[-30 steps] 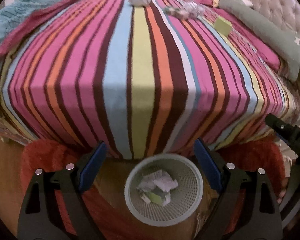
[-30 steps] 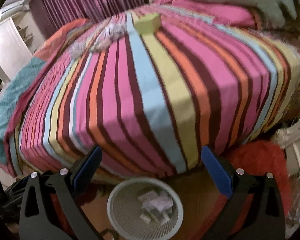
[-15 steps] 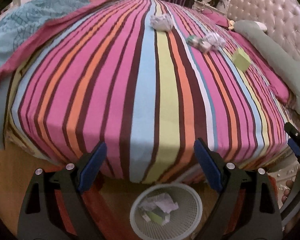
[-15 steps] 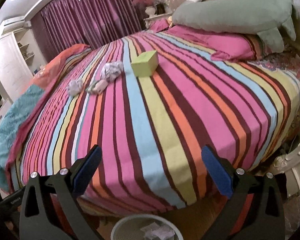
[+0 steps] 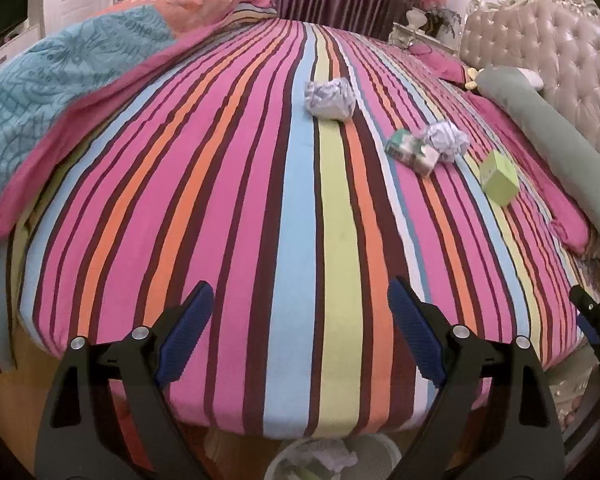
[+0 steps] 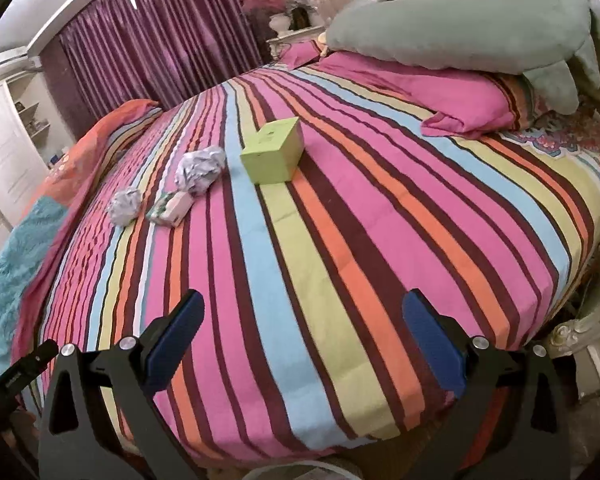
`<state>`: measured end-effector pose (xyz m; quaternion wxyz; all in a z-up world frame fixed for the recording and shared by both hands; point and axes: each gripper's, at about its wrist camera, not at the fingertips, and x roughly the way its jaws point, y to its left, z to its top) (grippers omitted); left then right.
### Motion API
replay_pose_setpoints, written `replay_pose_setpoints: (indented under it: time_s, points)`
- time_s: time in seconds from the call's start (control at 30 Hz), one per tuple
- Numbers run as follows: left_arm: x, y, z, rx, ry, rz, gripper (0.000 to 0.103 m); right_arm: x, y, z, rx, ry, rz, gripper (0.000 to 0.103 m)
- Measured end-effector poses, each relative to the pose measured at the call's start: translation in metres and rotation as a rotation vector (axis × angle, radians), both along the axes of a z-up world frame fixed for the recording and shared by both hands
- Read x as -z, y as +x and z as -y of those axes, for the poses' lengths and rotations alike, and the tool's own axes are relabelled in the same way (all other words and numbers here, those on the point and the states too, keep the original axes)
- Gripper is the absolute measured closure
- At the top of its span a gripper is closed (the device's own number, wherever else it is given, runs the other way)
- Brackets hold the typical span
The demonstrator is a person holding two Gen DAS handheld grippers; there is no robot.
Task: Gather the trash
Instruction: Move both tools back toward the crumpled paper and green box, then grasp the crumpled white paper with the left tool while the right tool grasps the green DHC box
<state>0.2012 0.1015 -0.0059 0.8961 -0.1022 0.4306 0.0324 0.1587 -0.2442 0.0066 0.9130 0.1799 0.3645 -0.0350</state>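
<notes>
On the striped bedspread point(image 5: 300, 208) lie a crumpled paper ball point(image 5: 330, 99), a second paper ball point(image 5: 447, 139), a small green-and-white packet point(image 5: 412, 152) touching it, and a green box point(image 5: 499, 178). In the right wrist view the box point(image 6: 274, 150), the paper balls point(image 6: 200, 169) point(image 6: 125, 205) and the packet point(image 6: 170, 209) lie far ahead. My left gripper point(image 5: 300, 328) is open and empty over the bed's near edge. My right gripper point(image 6: 300, 344) is open and empty, also at the near edge. The white mesh bin point(image 5: 332, 458) with trash sits on the floor below.
A grey-green plush pillow point(image 6: 460, 20) and a pink pillow point(image 6: 452, 96) lie by the tufted headboard point(image 5: 548, 60). A teal and orange quilt point(image 5: 52, 80) covers the bed's left side. Purple curtains point(image 6: 160, 32) hang behind. A carved bed frame point(image 6: 592, 344) stands at right.
Both grippers have risen and tilted up from the bin toward the bed top. The bin has slid to the bottom edge of both views. Jaws stay open.
</notes>
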Motion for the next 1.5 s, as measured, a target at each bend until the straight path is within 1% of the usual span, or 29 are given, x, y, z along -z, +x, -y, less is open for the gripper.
replay_pose_setpoints:
  time_s: [0.27, 0.47, 0.67, 0.97, 1.1, 1.33, 1.4, 1.5]
  points:
    - [-0.007, 0.038, -0.007, -0.024, -0.039, 0.027, 0.017, -0.003, 0.032, 0.002, 0.016, -0.038, -0.010, 0.008]
    - [-0.011, 0.064, -0.008, -0.015, -0.032, 0.047, 0.017, -0.001, 0.057, -0.003, 0.013, -0.052, -0.020, 0.008]
    - [-0.010, 0.091, -0.005, 0.012, 0.006, 0.054, 0.017, 0.001, 0.082, -0.004, 0.015, -0.061, -0.028, 0.008]
    - [-0.004, 0.143, -0.013, -0.005, -0.009, 0.051, 0.017, 0.003, 0.124, -0.010, -0.007, -0.108, -0.035, 0.008]
    - [-0.006, 0.170, -0.012, 0.019, -0.008, 0.060, 0.017, 0.007, 0.143, -0.014, -0.011, -0.099, -0.048, 0.008]
    - [-0.006, 0.219, -0.009, 0.063, -0.002, 0.036, 0.017, 0.010, 0.168, -0.023, -0.024, -0.070, -0.054, 0.008]
    - [-0.006, 0.230, -0.007, 0.079, -0.019, 0.030, 0.017, 0.010, 0.175, -0.025, -0.027, -0.075, -0.057, 0.008]
    - [-0.005, 0.249, -0.005, 0.087, -0.009, 0.021, 0.017, 0.010, 0.185, -0.026, -0.026, -0.091, -0.065, 0.008]
